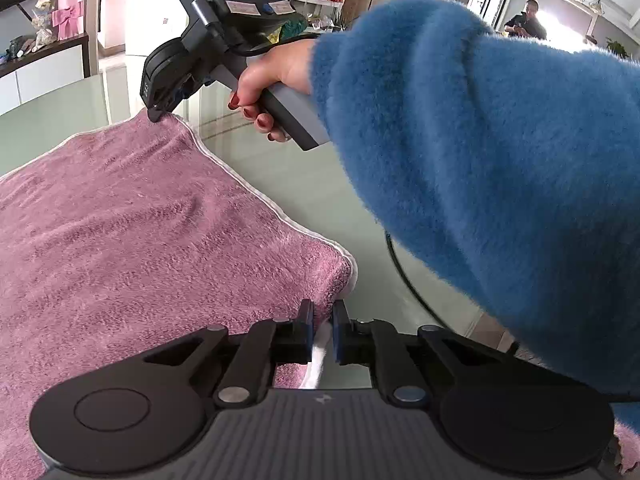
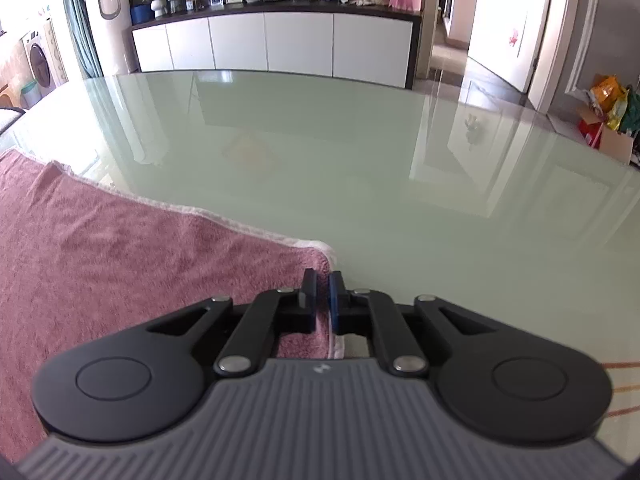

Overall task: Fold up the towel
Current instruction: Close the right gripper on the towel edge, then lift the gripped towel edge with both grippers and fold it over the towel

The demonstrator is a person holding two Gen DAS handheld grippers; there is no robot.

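We see a pink towel [image 1: 132,240] lying flat on a glossy pale-green glass table [image 2: 360,168], its white-trimmed edge running along the bare glass.

In the left wrist view, the left gripper [image 1: 322,322] has its 2 jaws pressed nearly together on the towel's near corner, with a sliver of white trim caught between the blue pads. Farther along the same edge, the right gripper [image 1: 160,114] comes down onto the far corner; its tip touches the cloth, but from here we cannot tell how its jaws stand. The right hand [image 1: 266,80], with red-painted nails and a fuzzy blue sleeve [image 1: 480,160], wraps the grey handle.

In the right wrist view, the right gripper [image 2: 322,292] is pinching the towel [image 2: 120,260] at its corner: the pink cloth and white trim sit between the 2 closed-in jaws. Beyond the table stands a white sideboard [image 2: 280,44].
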